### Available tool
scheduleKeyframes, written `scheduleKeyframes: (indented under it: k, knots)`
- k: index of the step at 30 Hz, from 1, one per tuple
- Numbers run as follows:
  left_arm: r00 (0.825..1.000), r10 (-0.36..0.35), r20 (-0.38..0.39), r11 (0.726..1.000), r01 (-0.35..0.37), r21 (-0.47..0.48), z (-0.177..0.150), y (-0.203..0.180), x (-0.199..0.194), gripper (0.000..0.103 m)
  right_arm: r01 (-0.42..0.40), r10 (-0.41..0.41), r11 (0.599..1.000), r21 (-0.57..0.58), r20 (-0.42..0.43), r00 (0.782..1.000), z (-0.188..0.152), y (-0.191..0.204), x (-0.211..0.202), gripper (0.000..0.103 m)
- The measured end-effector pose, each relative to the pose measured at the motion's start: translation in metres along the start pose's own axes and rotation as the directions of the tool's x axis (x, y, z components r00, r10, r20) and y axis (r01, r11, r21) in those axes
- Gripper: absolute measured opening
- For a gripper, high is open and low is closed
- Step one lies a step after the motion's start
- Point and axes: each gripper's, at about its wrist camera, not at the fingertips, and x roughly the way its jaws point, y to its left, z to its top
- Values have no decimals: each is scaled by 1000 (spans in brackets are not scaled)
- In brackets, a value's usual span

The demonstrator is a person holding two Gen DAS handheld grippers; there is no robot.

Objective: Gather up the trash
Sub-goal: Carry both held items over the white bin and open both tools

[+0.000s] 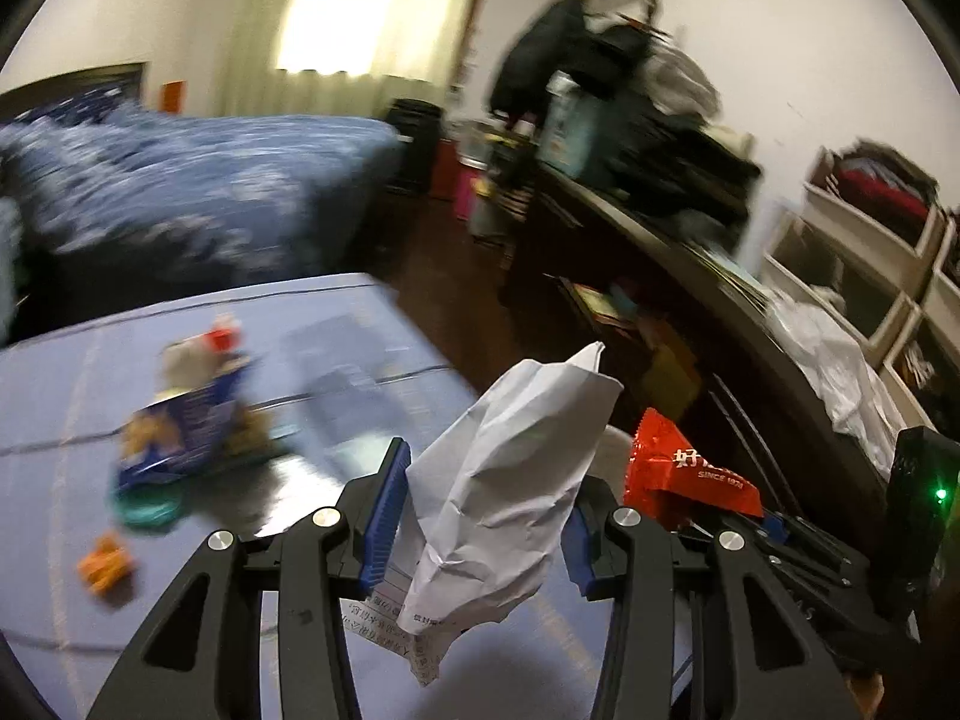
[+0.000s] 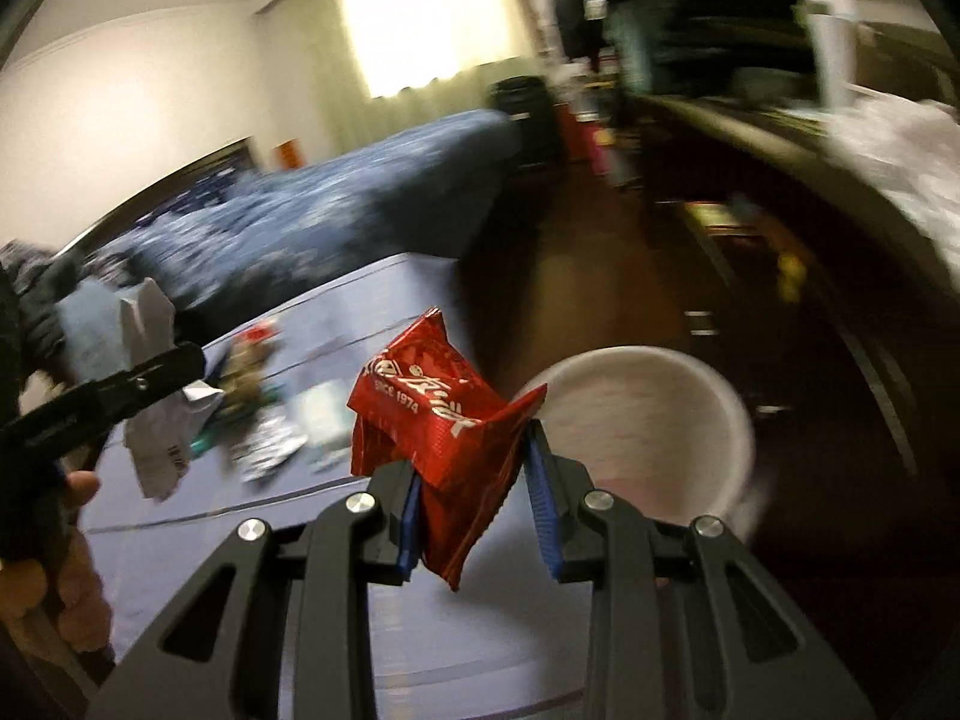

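My left gripper (image 1: pixel 489 480) is shut on a crumpled white paper (image 1: pixel 516 468), which stands up between its blue pads. A red foil wrapper (image 2: pixel 432 402) with white print sits pinched in my right gripper (image 2: pixel 474 462). Both are held above the blue-covered table (image 1: pixel 72 372). A white round bin (image 2: pixel 648 432) stands just beyond the right gripper, off the table's edge. In the left wrist view the red wrapper (image 1: pixel 678 468) shows to the right of the paper. In the right wrist view the left gripper (image 2: pixel 162 378) is at far left, held by a person's hand (image 2: pixel 36 588).
On the table lie a blue snack bag (image 1: pixel 180 426), a teal lid (image 1: pixel 144 507) and a small orange scrap (image 1: pixel 105 561). A bed with a blue cover (image 1: pixel 180 192) is behind. A cluttered dark desk (image 1: pixel 660 228) and white shelves (image 1: pixel 870 252) line the right side; dark floor lies between.
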Motion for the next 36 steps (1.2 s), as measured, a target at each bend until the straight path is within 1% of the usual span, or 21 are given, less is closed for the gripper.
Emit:
scheduleKeyframes:
  k: [1,2,5,7,10,11,15,16,17,18,19,20,21,23,27,30,32,34,36]
  knots:
    - [1000,-14,-10,1000,14,12,3,-10,11,46,40,-40,999,16,9,999,2,-14,2,31]
    - [999,-37,-27,999,37,26,9,-25,29,46,60,-60,998,22,10,998,2,-20,5,31]
    - [996,-60,-68,997,63,42,19,-53,64,46,117,-117,992,49,6,993,3,-47,15,31]
    - [993,-59,-100,996,65,53,25,-74,91,46,143,-143,988,63,-7,990,3,-64,24,31]
    - [990,-62,-131,996,70,61,27,-92,117,46,174,-172,982,74,-24,985,5,-80,39,31]
    - [987,-62,-146,995,73,66,29,-101,132,46,184,-182,980,77,-32,983,5,-86,46,31]
    - [978,-53,-199,994,70,81,23,-116,161,55,198,-194,977,76,-57,979,4,-100,64,32]
    - [976,-52,-212,994,71,84,22,-118,166,58,206,-201,976,68,-67,977,4,-103,71,34]
    - [973,-48,-227,994,69,83,21,-122,175,66,212,-207,975,65,-71,976,6,-102,74,40]
    - [972,-52,-227,995,71,77,19,-121,174,73,219,-215,974,60,-72,974,6,-103,77,44]
    - [973,-53,-224,995,70,70,20,-121,174,77,226,-223,973,51,-72,972,6,-102,79,52]
    - [976,-46,-213,996,60,62,21,-121,174,83,231,-228,972,45,-71,971,5,-101,81,54]
    - [978,-44,-203,997,56,57,22,-119,172,85,233,-230,972,37,-70,971,5,-101,82,55]
    - [983,-42,-180,998,51,48,25,-113,165,88,229,-227,973,33,-67,972,4,-101,82,64]
    - [991,-26,-132,999,30,28,30,-100,144,93,219,-217,975,31,-67,974,4,-99,84,68]
    - [995,5,-102,1000,-3,24,30,-89,124,96,205,-204,978,24,-56,977,4,-91,77,69]
    - [996,47,-82,999,-44,32,28,-81,110,96,191,-190,981,14,-45,981,7,-81,73,74]
    - [994,97,-58,995,-94,44,26,-72,96,98,174,-174,985,-7,-28,984,6,-66,62,75]
    - [986,161,-33,986,-159,56,22,-59,81,99,154,-155,988,-26,-14,988,8,-54,54,78]
